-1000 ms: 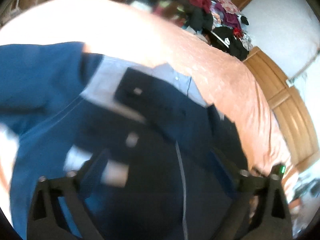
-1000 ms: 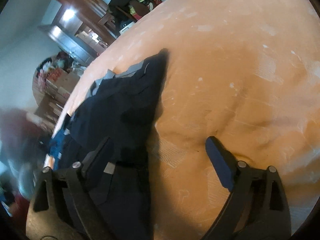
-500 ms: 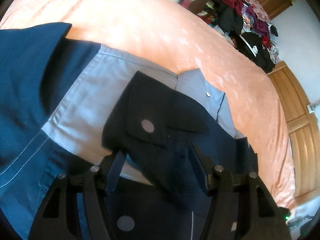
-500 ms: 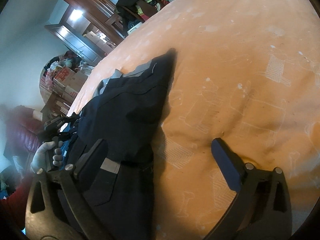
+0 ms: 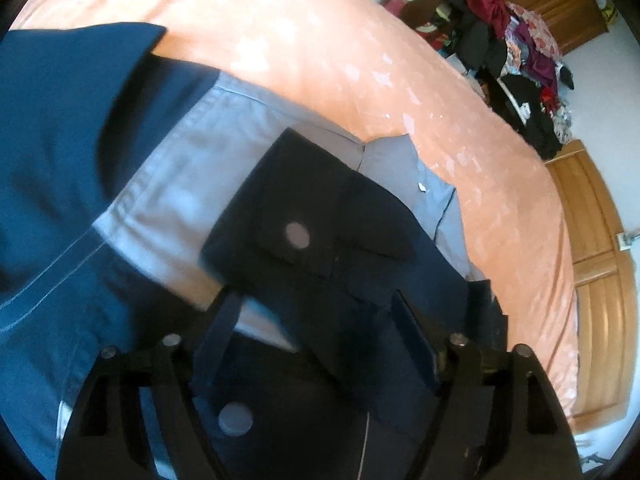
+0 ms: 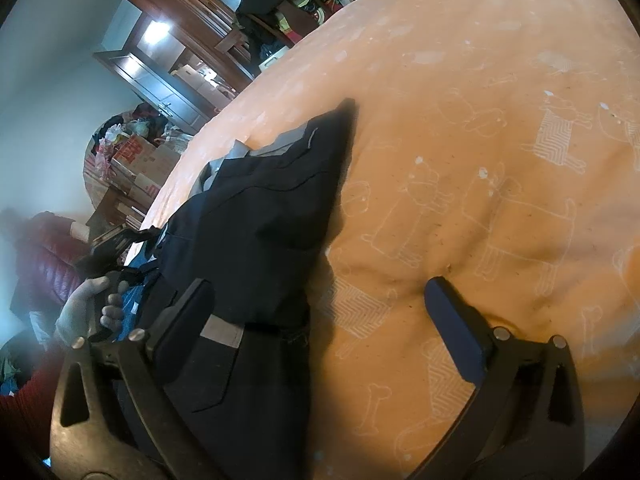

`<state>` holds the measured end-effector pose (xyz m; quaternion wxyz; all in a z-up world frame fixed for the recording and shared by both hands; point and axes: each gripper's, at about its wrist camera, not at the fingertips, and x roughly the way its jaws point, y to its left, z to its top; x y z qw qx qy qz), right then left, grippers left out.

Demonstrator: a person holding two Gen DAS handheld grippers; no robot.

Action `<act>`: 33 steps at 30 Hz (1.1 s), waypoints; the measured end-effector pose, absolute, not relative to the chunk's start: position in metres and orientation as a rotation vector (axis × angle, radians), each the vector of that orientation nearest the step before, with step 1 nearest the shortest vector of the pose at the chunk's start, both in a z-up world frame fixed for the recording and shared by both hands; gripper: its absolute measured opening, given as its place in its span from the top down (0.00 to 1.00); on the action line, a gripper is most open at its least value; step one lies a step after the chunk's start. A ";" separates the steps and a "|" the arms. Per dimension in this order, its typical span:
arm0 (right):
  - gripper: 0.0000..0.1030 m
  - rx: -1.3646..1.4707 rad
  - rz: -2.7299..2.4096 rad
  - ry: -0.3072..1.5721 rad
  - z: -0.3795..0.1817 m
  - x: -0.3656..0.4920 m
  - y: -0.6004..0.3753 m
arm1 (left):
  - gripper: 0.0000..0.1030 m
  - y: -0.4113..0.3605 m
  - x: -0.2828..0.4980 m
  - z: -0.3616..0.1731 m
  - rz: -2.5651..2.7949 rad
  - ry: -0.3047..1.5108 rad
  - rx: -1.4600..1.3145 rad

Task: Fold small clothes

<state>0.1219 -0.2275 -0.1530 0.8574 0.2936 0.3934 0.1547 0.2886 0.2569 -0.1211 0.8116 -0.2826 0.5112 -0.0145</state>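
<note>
A small garment (image 5: 168,184) lies spread on a bed covered by an orange sheet (image 5: 320,40) printed with pale outlined dogs. The garment is in three tones: mid-blue cloth at the left, a pale grey-blue panel across the middle, and very dark navy cloth nearest the camera. White stitching lines run across the blue part. A dark navy pocket flap (image 5: 304,208) with a round grey snap (image 5: 297,234) sits over the pale panel, and a second grey snap (image 5: 235,416) shows lower, between the fingers of the left tongs (image 5: 316,320).

The left tongs stand spread apart over the dark cloth near the pocket; whether the fingers touch the fabric cannot be told.

In the right wrist view the same garment (image 6: 256,224) appears as a dark navy heap with grey trim along its far edge, rising to a point toward the far side of the bed. The right tongs (image 6: 316,300) are wide open: the left finger rests on or just above the dark cloth by a grey patch (image 6: 222,332), and the right finger is over bare sheet. A gloved hand (image 6: 86,308) grips the other handle at the left edge.

Beyond the bed, heaps of clothes (image 5: 516,64) sit by a wooden wardrobe (image 5: 600,272).
</note>
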 end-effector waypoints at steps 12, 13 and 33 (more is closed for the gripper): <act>0.34 0.678 0.315 0.764 -0.137 0.109 -0.240 | 0.91 0.276 0.260 -0.109 -0.077 0.910 -0.630; 0.50 0.678 0.320 0.761 -0.134 0.110 -0.240 | 0.91 0.282 0.256 -0.105 -0.071 0.898 -0.627; 0.71 0.433 0.428 0.864 -0.100 0.142 -0.198 | 0.50 0.296 0.214 -0.100 -0.149 0.943 -0.581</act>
